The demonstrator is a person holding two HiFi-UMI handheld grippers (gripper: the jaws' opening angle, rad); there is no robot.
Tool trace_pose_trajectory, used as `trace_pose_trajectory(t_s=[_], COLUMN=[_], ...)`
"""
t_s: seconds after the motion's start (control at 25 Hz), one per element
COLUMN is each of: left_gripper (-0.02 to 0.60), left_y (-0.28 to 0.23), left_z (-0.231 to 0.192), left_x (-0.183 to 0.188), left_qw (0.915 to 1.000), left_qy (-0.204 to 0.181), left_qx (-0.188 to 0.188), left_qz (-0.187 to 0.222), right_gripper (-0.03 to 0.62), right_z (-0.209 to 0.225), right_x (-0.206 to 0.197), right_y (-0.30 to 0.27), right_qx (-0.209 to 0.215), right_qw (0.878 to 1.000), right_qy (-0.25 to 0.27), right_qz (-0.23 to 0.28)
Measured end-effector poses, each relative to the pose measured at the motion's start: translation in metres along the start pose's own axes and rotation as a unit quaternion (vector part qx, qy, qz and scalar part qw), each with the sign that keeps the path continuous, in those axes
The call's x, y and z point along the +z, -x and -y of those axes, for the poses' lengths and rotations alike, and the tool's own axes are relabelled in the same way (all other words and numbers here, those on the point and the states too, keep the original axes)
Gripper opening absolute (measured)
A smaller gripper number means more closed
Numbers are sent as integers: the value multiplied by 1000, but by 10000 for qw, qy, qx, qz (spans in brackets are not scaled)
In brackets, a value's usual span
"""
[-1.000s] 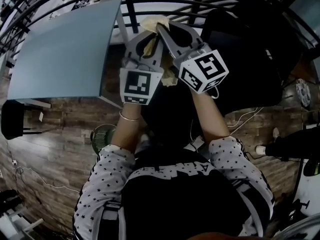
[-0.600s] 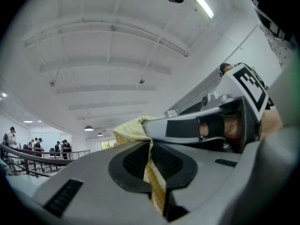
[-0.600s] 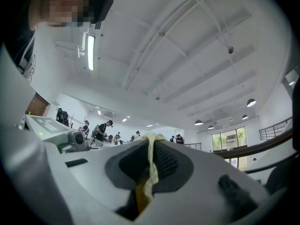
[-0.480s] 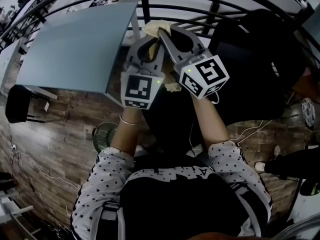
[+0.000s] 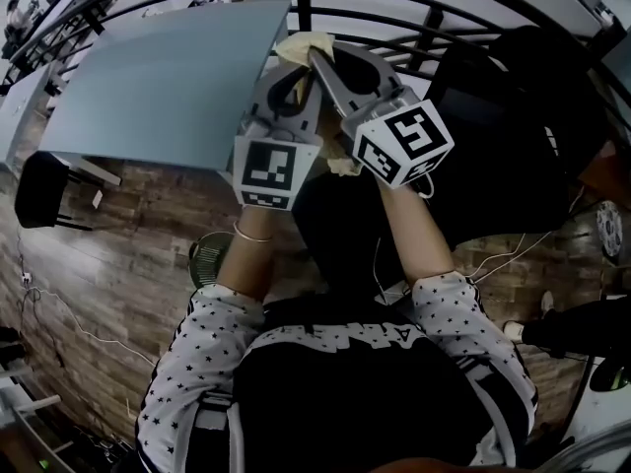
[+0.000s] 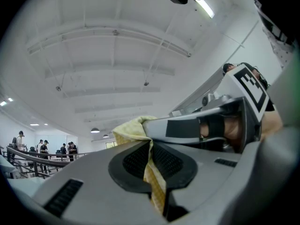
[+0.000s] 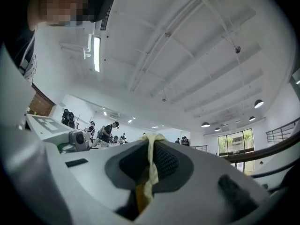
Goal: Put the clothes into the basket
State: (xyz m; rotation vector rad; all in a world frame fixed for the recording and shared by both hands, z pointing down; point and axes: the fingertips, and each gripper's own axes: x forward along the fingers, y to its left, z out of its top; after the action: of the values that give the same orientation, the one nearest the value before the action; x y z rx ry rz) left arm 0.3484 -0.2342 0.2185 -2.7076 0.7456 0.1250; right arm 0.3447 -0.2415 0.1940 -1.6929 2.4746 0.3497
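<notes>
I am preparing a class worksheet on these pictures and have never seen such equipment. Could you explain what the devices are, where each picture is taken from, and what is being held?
There is no robot here: a person holds a two-jaw gripper in each hand. The patterned cubes are parts of the grippers. The wide picture comes from a camera on the person's head, looking down past the raised arms at a wooden floor and a blue-grey table. The other two pictures come from cameras riding on each gripper, looking along its jaws toward the ceiling. The left gripper and the right gripper are both shut on a yellow cloth, held up in the air.
</notes>
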Motion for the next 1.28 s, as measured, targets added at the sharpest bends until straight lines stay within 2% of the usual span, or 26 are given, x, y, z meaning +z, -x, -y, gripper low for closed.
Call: trace_pose_trajectory(t_s=[0.76, 1.28], left_gripper=[32, 32], left_y=[81, 156], left_z=[-67, -126], left_x=[15, 15], left_qw=[9972, 9866], left_qy=[-113, -256], left_qx=[741, 1592], left_qz=[-86, -264], right_gripper=[38, 38], right_z=[-92, -177], right_x=[20, 26], right_y=[-52, -97], right_qx=[808, 1665], right_qw=[9964, 9853], right_qy=[-177, -294], right_qz=[160, 253])
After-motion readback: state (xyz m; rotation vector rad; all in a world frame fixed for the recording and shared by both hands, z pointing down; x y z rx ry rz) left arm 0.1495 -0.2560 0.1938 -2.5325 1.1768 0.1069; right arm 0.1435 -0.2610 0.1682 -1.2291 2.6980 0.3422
